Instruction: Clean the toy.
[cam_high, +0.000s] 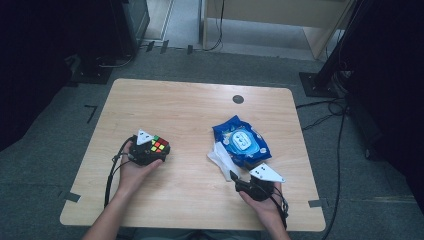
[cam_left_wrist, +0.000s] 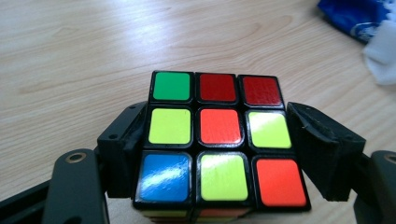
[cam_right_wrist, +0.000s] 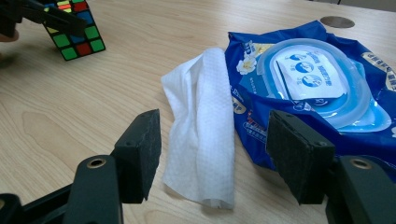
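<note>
A Rubik's cube (cam_high: 159, 145) with mixed colours sits at the table's left, slightly tilted. My left gripper (cam_high: 152, 152) holds it, with one black pad against each side of the cube (cam_left_wrist: 219, 140). At the right, a white wet wipe (cam_high: 220, 157) lies flat beside a blue wipes pack (cam_high: 242, 141) with a clear plastic lid. My right gripper (cam_high: 234, 176) stands open just in front of them. In the right gripper view its pads (cam_right_wrist: 140, 149) flank the wipe (cam_right_wrist: 201, 130) without touching it, and the right-hand pad is in front of the pack's (cam_right_wrist: 317, 84) edge. The cube (cam_right_wrist: 77, 32) shows far left there.
The wooden table (cam_high: 190, 105) has a small round dark grommet (cam_high: 238, 99) near its far edge. Cables trail from both grippers toward the near edge. Dark stands and cables crowd the grey floor around the table.
</note>
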